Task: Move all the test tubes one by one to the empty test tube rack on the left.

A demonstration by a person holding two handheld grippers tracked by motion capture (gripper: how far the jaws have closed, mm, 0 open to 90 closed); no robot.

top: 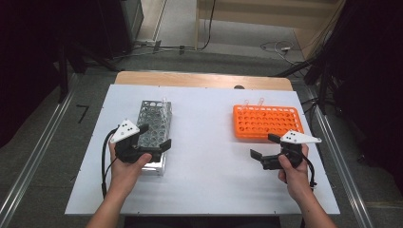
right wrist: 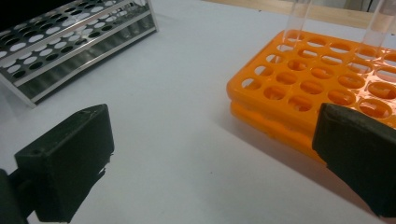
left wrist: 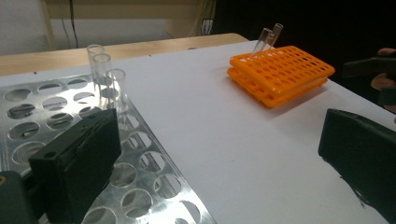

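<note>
A metal tube rack (top: 153, 124) stands on the left of the white table top (top: 209, 166), with three clear glass tubes (left wrist: 103, 70) upright at its far corner. On the right lies an orange tube rack (top: 267, 121) with two clear tubes (top: 253, 103) leaning in its back row. My left gripper (top: 155, 136) hovers open over the metal rack's near right part; in the left gripper view (left wrist: 219, 158) one jaw is above the rack's holes and the other above bare table. My right gripper (top: 263, 146) is open and empty just in front of the orange rack (right wrist: 327, 79).
A wooden strip (top: 199, 79) runs along the table's far edge. White surface lies open between the two racks. Cables trail on the floor (top: 278, 47) beyond the table. The person's other hand (left wrist: 384, 70) shows at the right of the left gripper view.
</note>
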